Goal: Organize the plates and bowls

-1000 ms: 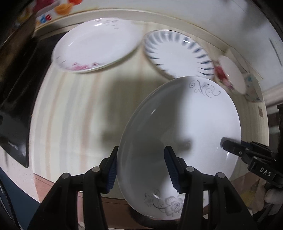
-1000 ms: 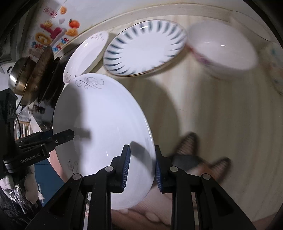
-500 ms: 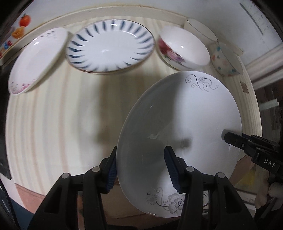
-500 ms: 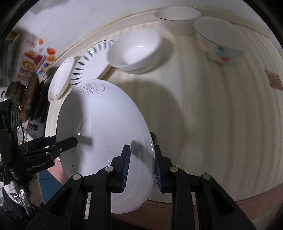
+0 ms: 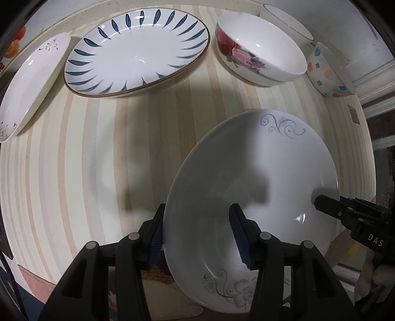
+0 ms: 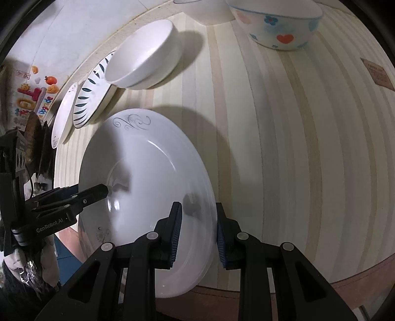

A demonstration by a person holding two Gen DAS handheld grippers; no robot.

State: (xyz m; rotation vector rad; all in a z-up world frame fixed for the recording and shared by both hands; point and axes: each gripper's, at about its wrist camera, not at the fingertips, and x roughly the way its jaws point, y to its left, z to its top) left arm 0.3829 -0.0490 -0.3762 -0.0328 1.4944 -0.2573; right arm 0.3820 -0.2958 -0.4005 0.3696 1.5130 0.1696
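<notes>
A white plate with grey scroll and flower marks [image 5: 261, 172] [image 6: 153, 172] is held by both grippers over the striped table near its front edge. My left gripper [image 5: 197, 234] is shut on its left rim; it also shows in the right wrist view [image 6: 98, 191]. My right gripper [image 6: 197, 232] is shut on its right rim; one of its fingers shows in the left wrist view [image 5: 328, 206]. At the back stand a blue-leaf plate [image 5: 138, 51], a white plate with pink flowers [image 5: 29, 84], a rose bowl [image 5: 259, 59] and a heart-and-flower bowl [image 6: 279, 22].
A plain white bowl [image 5: 286, 22] stands behind the rose bowl by the wall. The striped table [image 6: 296, 148] has a brown front edge. A dark stove and pan [image 6: 32, 133] lie to the left. A small brown label [image 6: 377, 74] sits at the table's right.
Both grippers have carried the plate to the right along the table. The bowls have come into view and the left plates have slid toward the left.
</notes>
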